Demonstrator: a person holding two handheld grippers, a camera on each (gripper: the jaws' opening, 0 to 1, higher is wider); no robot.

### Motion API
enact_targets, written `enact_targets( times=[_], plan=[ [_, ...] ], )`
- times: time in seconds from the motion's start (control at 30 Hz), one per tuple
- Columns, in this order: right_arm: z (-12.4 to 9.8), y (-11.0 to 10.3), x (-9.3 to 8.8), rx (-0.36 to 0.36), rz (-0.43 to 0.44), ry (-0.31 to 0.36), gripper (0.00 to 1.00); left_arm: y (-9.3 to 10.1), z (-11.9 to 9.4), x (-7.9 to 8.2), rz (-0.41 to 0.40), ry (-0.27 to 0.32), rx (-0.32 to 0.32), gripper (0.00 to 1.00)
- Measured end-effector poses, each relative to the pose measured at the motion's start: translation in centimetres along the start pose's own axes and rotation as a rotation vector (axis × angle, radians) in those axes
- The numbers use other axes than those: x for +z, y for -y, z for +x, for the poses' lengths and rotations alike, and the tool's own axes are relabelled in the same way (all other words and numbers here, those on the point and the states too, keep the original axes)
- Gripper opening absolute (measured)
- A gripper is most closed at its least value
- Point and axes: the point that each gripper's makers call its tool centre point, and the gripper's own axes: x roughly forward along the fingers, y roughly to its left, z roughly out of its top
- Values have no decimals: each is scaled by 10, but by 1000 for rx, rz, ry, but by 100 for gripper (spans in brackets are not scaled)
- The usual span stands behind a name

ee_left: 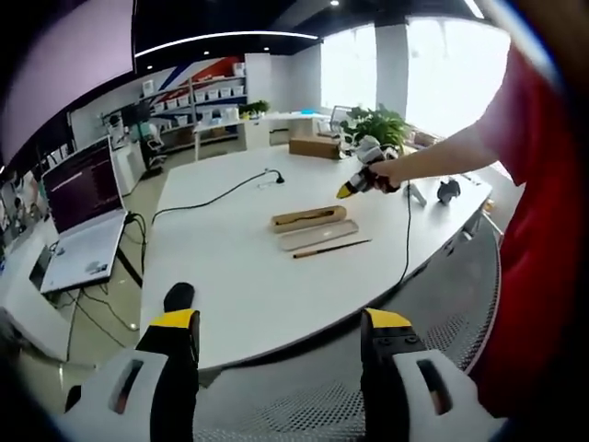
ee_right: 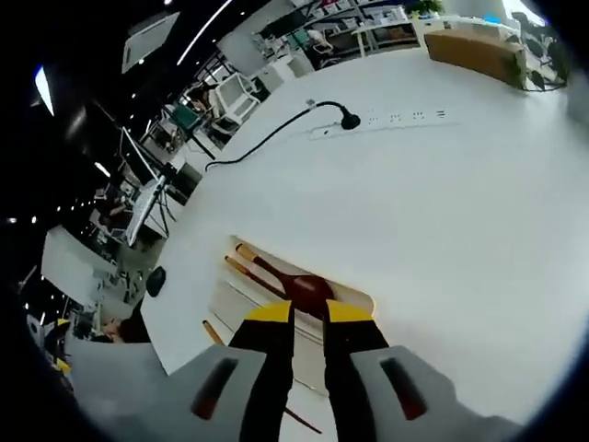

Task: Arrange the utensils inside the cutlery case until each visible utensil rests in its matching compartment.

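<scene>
Left gripper (ee_left: 281,336) is held back off the near edge of the white table (ee_left: 230,267), jaws wide apart with nothing between them; farther along the tabletop lie the case (ee_left: 311,228) and, just beside it on the near side, a chopstick (ee_left: 331,248), with the right gripper (ee_left: 348,191) poised just past them in a person's hand (ee_left: 385,173). In the right gripper view the right gripper (ee_right: 308,313) has its jaws nearly together directly over the case (ee_right: 276,304), tips at the bowl of the dark spoon (ee_right: 299,285) lying inside; whether they pinch it cannot be told. Beyond, a power strip (ee_right: 386,122) and black cable (ee_right: 267,138) rest on the table.
</scene>
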Motion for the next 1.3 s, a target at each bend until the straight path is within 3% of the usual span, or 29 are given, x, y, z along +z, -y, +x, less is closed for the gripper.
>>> enact_targets(
  times=[0.1, 0.23, 0.3, 0.37, 0.43, 0.57, 0.63, 0.7, 0.8, 0.87, 0.97, 1.17, 1.3],
  plan=[
    [-6, -10, -3, 11, -55, -9, 7, 1, 2, 1, 14, 5, -10, 74],
    [-16, -27, -4, -4, -211, -29, 8, -1, 3, 3, 5, 15, -28, 74],
    [-21, -41, -4, 15, -255, -34, 0, 3, 4, 7, -20, 42, -54, 73],
    [-24, -56, -5, 45, -286, -45, 4, 10, 6, 11, -76, 71, -103, 70],
    [-24, -61, -1, 37, -372, -47, 12, 11, 7, 15, -80, 87, -107, 72],
    [-25, -70, 4, 35, -536, -44, 0, 13, 7, 20, -71, 102, -117, 75],
    [-26, -76, -1, 40, -573, -75, 3, 12, 5, 21, -82, 109, -125, 76],
    [-27, -87, -3, 53, -665, -71, 6, 9, 4, 20, -85, 110, -124, 77],
    [-27, -88, -6, 16, -756, -101, 6, 4, 4, 19, -80, 98, -121, 77],
    [-25, -93, -8, 26, -803, -116, 7, 0, 3, 20, -79, 100, -117, 77],
    [-24, -99, -11, 31, -798, -131, 13, -2, 2, 22, -67, 102, -111, 77],
    [-19, -112, -14, 43, -885, -143, 11, -5, 3, 19, -59, 97, -93, 77],
    [-2, -112, -28, 36, -944, -167, 9, -4, 4, 16, -69, 93, -93, 77]
  ],
)
